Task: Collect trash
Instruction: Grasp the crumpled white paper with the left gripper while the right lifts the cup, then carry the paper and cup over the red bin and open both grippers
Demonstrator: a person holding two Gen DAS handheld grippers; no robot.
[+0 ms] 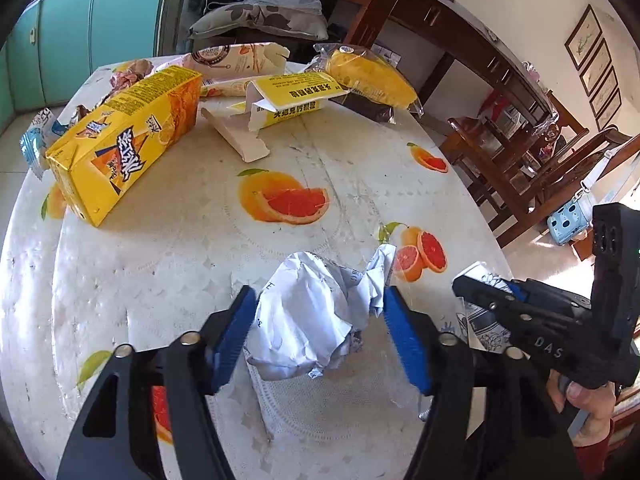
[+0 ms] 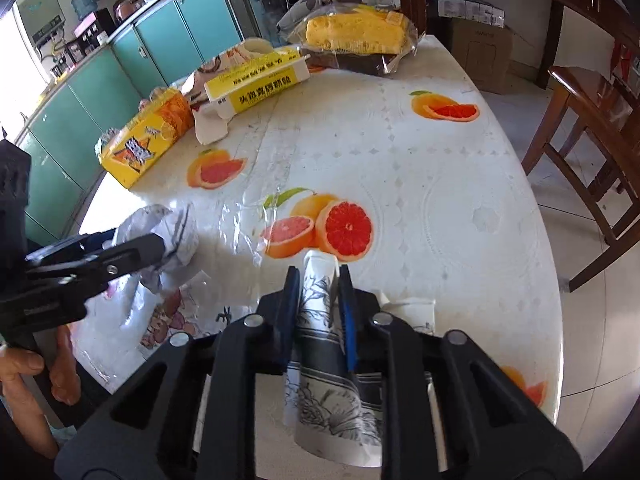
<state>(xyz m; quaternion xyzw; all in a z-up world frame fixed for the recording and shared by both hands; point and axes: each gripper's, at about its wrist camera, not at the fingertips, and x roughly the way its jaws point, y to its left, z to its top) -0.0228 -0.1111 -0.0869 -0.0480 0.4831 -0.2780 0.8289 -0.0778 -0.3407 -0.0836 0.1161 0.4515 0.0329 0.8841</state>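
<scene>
A crumpled white paper ball [image 1: 312,320] lies on the near part of the fruit-print tablecloth [image 1: 200,264]. My left gripper [image 1: 320,296] straddles it, and both blue pads press its sides. In the right wrist view the same ball [image 2: 176,236] shows behind the left gripper's fingers [image 2: 140,254]. My right gripper [image 2: 319,272] is shut on a squashed paper cup [image 2: 320,320] with a black flower print, held near the table's front edge. That cup [image 1: 480,320] and the right gripper [image 1: 492,296] sit at the right of the left wrist view.
A yellow drink carton [image 1: 120,148], an open yellow-and-white box [image 1: 292,98], wrappers [image 1: 36,140] and a bagged yellow cake [image 1: 372,76] crowd the table's far side. A thin printed plastic bag [image 2: 132,312] lies near the front. Wooden chairs [image 2: 592,120] stand to the right.
</scene>
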